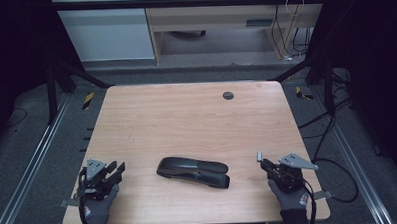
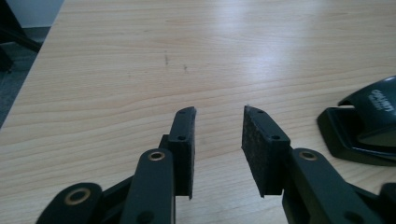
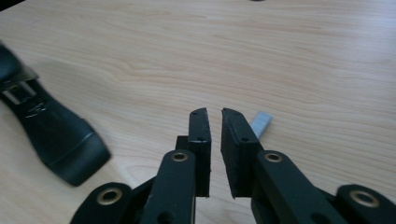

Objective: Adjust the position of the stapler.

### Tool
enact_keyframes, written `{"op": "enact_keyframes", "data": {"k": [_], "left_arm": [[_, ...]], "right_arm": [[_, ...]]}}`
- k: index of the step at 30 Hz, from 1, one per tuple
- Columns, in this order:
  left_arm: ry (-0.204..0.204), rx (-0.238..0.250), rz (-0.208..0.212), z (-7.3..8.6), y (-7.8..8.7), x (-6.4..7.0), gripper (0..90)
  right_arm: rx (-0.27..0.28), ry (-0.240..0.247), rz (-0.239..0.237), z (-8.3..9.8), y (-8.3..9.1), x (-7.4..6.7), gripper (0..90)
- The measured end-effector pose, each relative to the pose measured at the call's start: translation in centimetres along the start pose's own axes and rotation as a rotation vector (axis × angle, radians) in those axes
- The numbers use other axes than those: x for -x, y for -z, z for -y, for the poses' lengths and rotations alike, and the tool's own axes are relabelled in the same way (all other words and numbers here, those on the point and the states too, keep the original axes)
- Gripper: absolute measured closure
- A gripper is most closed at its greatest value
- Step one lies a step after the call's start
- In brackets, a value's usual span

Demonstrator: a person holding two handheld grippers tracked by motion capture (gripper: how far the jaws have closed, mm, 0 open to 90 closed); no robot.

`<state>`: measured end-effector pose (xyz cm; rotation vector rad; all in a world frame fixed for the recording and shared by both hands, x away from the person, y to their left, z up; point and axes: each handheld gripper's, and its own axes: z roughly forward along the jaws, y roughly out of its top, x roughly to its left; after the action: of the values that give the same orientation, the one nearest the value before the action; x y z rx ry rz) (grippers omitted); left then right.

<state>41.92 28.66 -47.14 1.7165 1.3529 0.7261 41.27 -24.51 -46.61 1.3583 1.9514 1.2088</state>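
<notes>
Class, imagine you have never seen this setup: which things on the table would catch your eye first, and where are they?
A long black plastic stapler lies flat near the front middle of the pale wooden table. A hand-held black claw sits at either side of it, the left claw open and empty. A small silvery strip of staples lies just beyond the right claw, whose jaws stand only a narrow gap apart.

black stapler (image 1: 192, 172), light woodgrain table (image 1: 186, 117), silver staple strip (image 3: 260, 123)
</notes>
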Motion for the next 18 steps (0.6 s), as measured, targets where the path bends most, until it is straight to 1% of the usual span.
{"op": "enact_keyframes", "data": {"k": [1,2,3,5,6,7,8,9,10,11,12,13,15,16,17,18], "left_arm": [[-0.008,-0.004,0.006,0.0,0.0,0.2,65.0],[-0.014,-0.004,0.009,0.0,0.1,0.5,65.2],[-0.014,-0.004,0.009,0.0,0.1,0.5,65.3],[-0.024,-0.006,0.025,0.0,0.1,0.9,65.3],[-0.029,-0.008,0.025,0.1,0.1,1.1,65.2],[-0.039,-0.017,0.030,0.1,0.0,1.4,65.2],[-0.041,-0.021,0.030,0.1,0.0,1.5,65.2],[-0.041,-0.021,0.030,0.1,0.0,1.5,65.2],[-0.049,-0.026,0.036,0.2,0.0,1.6,65.2],[-0.058,-0.029,0.035,0.2,0.0,1.8,66.4],[-0.058,-0.029,0.035,0.2,0.0,1.8,67.2],[-0.069,-0.033,0.040,0.2,0.0,2.0,68.4],[-0.078,-0.031,0.036,0.3,0.0,2.1,69.3],[-0.082,-0.033,0.045,0.4,0.0,2.3,71.4],[-0.082,-0.033,0.045,0.4,0.0,2.3,72.0],[-0.091,-0.034,0.045,0.4,0.0,2.3,72.0]], "right_arm": [[-0.003,0.007,-0.008,-0.1,0.0,-0.3,85.0],[-0.005,0.007,-0.027,-0.1,-0.1,-0.6,86.5],[-0.005,0.007,-0.027,-0.1,-0.1,-0.6,86.5],[-0.011,0.010,-0.079,-0.1,-0.2,-1.2,90.0],[-0.024,0.034,-0.107,0.0,-0.5,-1.9,90.0],[-0.030,0.040,-0.115,0.0,-0.5,-2.1,90.0],[-0.041,0.049,-0.127,0.1,-0.6,-2.4,90.0],[-0.041,0.049,-0.127,0.1,-0.6,-2.4,90.0],[-0.051,0.054,-0.138,0.1,-0.8,-2.7,90.0],[-0.065,0.056,-0.170,0.3,-0.9,-3.4,90.0],[-0.068,0.056,-0.177,0.4,-1.0,-3.6,90.0],[-0.077,0.061,-0.192,0.5,-1.1,-4.1,90.0],[-0.077,0.068,-0.201,0.5,-1.1,-4.3,90.0],[-0.085,0.074,-0.223,0.7,-1.2,-5.2,90.0],[-0.085,0.074,-0.223,0.7,-1.2,-5.2,90.0],[-0.088,0.078,-0.230,0.8,-1.3,-5.4,90.0]]}}
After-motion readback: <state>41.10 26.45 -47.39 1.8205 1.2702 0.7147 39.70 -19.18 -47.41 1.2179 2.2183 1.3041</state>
